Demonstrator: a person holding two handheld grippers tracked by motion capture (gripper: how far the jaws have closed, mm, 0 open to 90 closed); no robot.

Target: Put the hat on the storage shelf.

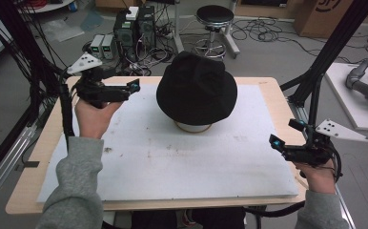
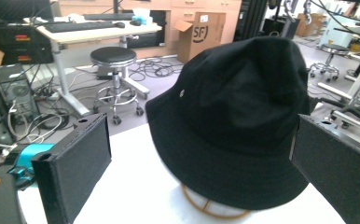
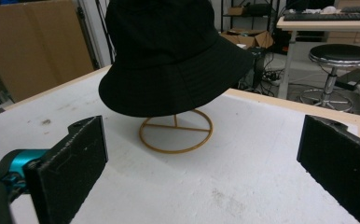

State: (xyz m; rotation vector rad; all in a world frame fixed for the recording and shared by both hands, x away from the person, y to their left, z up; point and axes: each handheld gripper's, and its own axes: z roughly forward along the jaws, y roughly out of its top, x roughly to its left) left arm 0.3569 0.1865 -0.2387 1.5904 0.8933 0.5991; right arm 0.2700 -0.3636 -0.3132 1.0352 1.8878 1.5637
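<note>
A black bucket hat (image 1: 196,88) sits on a gold wire stand (image 1: 194,128) at the middle back of the white board (image 1: 172,162). My left gripper (image 1: 127,83) is held above the board's back left, open and aimed at the hat, a short gap from its brim. In the left gripper view the hat (image 2: 234,116) looms between the wide-apart jaws of the left gripper (image 2: 201,177), above the stand's ring (image 2: 211,207). My right gripper (image 1: 286,133) hovers open at the board's right edge. Its own view shows the right gripper (image 3: 206,172) facing the hat (image 3: 169,56) and ring base (image 3: 176,130) from farther off.
The board lies on a wooden table (image 1: 34,176). Black frame posts (image 1: 315,81) rise at the table's right side. Behind the table stand a stool (image 1: 214,19), computer towers (image 1: 134,28) and loose cables on the floor.
</note>
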